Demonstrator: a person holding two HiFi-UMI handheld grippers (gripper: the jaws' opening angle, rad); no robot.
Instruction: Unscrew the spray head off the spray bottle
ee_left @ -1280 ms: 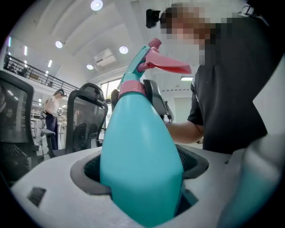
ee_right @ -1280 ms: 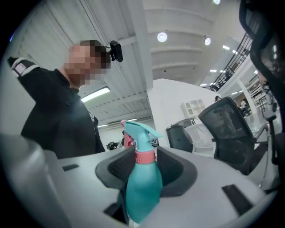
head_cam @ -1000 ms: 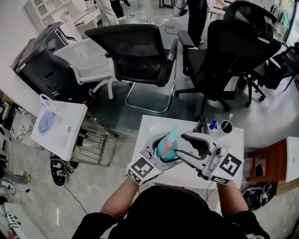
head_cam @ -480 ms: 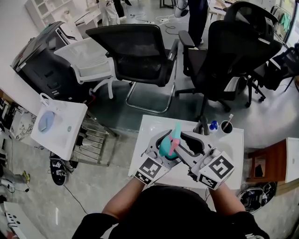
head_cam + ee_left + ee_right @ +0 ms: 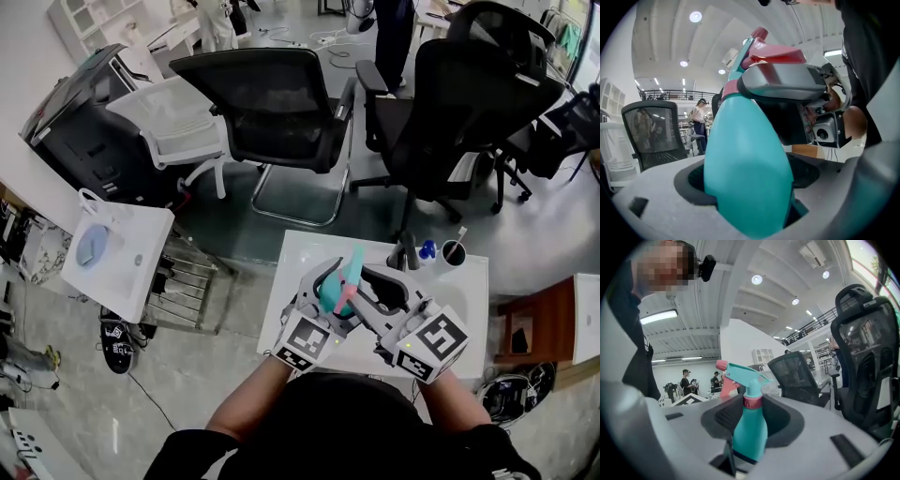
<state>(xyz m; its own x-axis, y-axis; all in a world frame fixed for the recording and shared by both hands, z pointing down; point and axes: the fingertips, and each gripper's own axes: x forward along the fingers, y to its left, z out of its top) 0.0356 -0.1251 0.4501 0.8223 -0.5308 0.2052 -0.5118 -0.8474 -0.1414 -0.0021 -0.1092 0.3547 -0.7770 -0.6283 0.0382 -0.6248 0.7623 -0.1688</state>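
A teal spray bottle (image 5: 330, 296) is held over the white table (image 5: 302, 251), with my left gripper (image 5: 326, 281) shut on its body (image 5: 745, 159). Its teal spray head (image 5: 353, 262) with a pink trigger points away from me. My right gripper (image 5: 364, 281) reaches in from the right, its jaws closing on either side of the neck. In the right gripper view the pink collar (image 5: 752, 401) and spray head (image 5: 742, 373) stand between the jaws, with a slim gap on each side. In the left gripper view one of its grey fingers (image 5: 787, 84) lies across the head just under the trigger.
A small blue-capped bottle (image 5: 427, 250) and a cup with a stick (image 5: 455, 251) stand at the table's back right, next to a black object (image 5: 405, 253). Two black office chairs (image 5: 272, 103) (image 5: 459, 103) stand beyond the table. A white side stand (image 5: 117, 258) is at the left.
My right gripper has moved left onto the bottle's top and its jaws have narrowed around the spray head. The left gripper and bottle shifted slightly right.
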